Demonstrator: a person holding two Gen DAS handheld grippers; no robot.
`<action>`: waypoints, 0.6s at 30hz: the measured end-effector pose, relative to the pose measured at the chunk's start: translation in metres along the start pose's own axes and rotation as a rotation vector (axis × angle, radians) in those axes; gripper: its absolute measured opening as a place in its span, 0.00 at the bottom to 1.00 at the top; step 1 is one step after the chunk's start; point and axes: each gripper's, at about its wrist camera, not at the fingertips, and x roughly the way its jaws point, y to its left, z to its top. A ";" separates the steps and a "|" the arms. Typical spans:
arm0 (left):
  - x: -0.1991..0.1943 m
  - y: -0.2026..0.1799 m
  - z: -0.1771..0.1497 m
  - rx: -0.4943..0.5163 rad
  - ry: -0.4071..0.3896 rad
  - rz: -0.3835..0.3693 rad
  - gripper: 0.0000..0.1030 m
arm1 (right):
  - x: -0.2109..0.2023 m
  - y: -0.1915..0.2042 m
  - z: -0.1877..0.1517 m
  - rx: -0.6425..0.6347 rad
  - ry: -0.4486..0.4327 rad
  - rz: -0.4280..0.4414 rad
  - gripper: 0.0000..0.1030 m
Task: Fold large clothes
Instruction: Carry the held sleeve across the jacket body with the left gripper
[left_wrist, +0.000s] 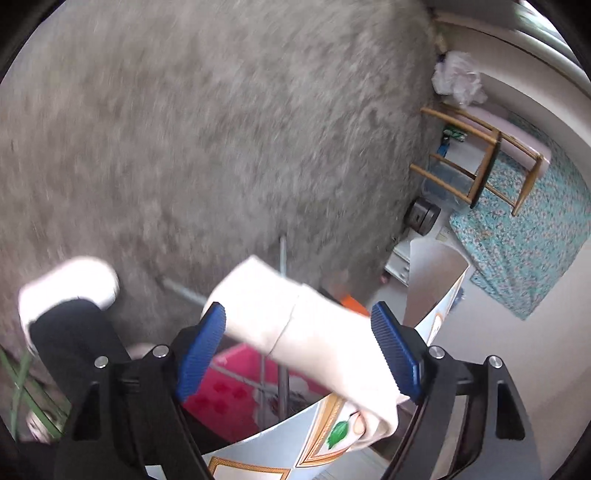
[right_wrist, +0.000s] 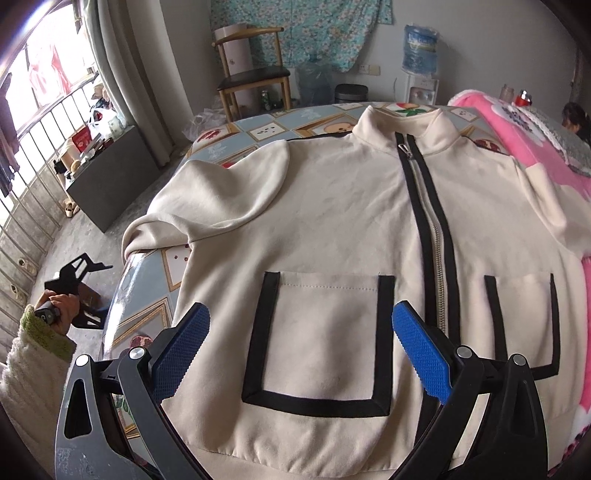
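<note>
A cream zip jacket (right_wrist: 332, 221) with black trim lies front-up on a round patterned table (right_wrist: 147, 317), collar at the far side. Its left sleeve hangs over the table's left edge. My right gripper (right_wrist: 301, 325) is open above the hem, over the left black-edged pocket (right_wrist: 321, 332). My left gripper (left_wrist: 297, 325) is open below the table edge, pointing at the grey floor, with the hanging cream sleeve cuff (left_wrist: 295, 325) between its blue pads; it also shows in the right wrist view (right_wrist: 74, 280) at the lower left.
A pink blanket (right_wrist: 554, 173) lies on the table's right side. A wooden chair (right_wrist: 251, 77), water bottles, a bin and a dark low cabinet (right_wrist: 110, 173) stand beyond the table. A white shoe (left_wrist: 70, 284) is on the floor.
</note>
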 end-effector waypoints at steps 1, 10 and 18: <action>0.012 0.013 -0.001 -0.046 0.031 -0.024 0.80 | 0.002 0.004 0.001 -0.017 0.004 0.012 0.93; 0.088 0.067 -0.006 -0.245 0.194 -0.129 0.93 | 0.044 0.034 0.015 -0.087 0.066 -0.016 0.93; 0.114 0.077 0.012 -0.335 0.200 -0.249 0.93 | 0.059 0.040 0.012 -0.102 0.110 -0.072 0.93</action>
